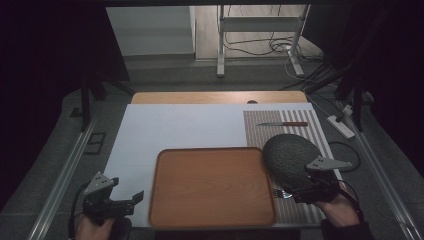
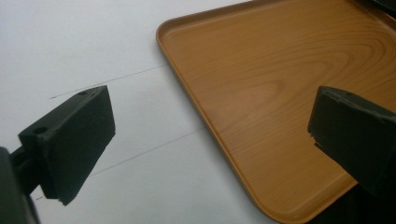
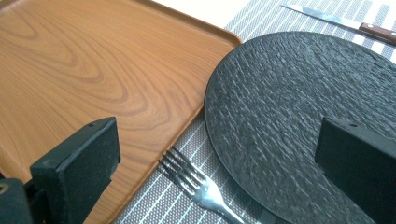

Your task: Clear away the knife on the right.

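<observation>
Between the two grippers: a wooden tray (image 1: 212, 187), rectangular with rounded corners and a low raised rim, bare inside. Lies flat on a white sheet (image 1: 175, 127) that covers most of the table.

At the tray's left near corner, the left gripper (image 1: 131, 199), held in a hand (image 1: 92, 227) at the table's near edge. Jaws wide apart, gripping nothing. Seen along this gripper's own jaws (image 2: 210, 135): the tray's rounded corner (image 2: 280, 140) between and under them, one jaw over the white sheet (image 2: 70, 46), the other over the wood. Two thin dark lines across the sheet near the white-side jaw.

At the tray's right near corner, the right gripper (image 1: 300, 192) in the other hand (image 1: 340, 210) — also spread open and empty. Just in front of it, a metal fork (image 1: 282, 193), tines toward the tray, lying on a striped placemat (image 1: 300, 135). Along this gripper's jaws (image 3: 215, 154): the fork (image 3: 196, 182) between them, in the narrow gap between the tray's rim (image 3: 196, 112) and a round black plate (image 3: 289, 116) with a rough, slate-like surface. Whether the fork touches the plate's edge — cannot tell. Plate (image 1: 290, 157) just beside the tray, partly under the right-hand jaw.

Farther from the right gripper, beyond the plate: a knife (image 1: 282, 124) with a reddish-brown handle, on the same placemat, well apart from the fork.
</observation>
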Motion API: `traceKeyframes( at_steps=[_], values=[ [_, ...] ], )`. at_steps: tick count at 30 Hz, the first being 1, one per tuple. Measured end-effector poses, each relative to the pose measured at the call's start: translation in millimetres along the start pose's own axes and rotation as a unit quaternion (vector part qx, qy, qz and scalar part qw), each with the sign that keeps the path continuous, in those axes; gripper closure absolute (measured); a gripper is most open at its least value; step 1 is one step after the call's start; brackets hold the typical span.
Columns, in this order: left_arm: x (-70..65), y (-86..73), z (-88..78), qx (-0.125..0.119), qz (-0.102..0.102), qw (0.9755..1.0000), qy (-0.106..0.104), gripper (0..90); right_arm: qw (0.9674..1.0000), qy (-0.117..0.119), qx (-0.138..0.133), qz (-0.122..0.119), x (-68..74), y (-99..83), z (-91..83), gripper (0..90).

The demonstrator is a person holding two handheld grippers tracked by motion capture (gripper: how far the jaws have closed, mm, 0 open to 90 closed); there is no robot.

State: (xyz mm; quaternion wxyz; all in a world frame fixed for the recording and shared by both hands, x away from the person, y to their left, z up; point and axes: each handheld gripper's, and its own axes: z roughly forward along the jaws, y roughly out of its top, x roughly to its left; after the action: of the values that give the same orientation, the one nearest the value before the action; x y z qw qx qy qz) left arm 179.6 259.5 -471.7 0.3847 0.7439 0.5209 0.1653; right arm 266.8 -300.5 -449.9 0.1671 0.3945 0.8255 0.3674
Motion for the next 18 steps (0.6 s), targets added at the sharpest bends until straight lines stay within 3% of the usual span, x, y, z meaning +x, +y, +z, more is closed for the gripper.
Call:
traceKeyframes(
  at_steps=[4, 18],
  values=[
    [0.3, 0.3, 0.5, 0.001, 0.0, 1.0, 0.0, 1.4, 0.9999, -0.007, 0.001, -0.009, -2.0, 2.7, 2.7, 0.6],
    [0.4, 1.1, 1.6, 0.005, 0.001, 1.0, 0.001, 1.4, 0.9996, -0.014, 0.023, 0.005, -16.6, 16.4, 18.4, 0.0]
  ],
)
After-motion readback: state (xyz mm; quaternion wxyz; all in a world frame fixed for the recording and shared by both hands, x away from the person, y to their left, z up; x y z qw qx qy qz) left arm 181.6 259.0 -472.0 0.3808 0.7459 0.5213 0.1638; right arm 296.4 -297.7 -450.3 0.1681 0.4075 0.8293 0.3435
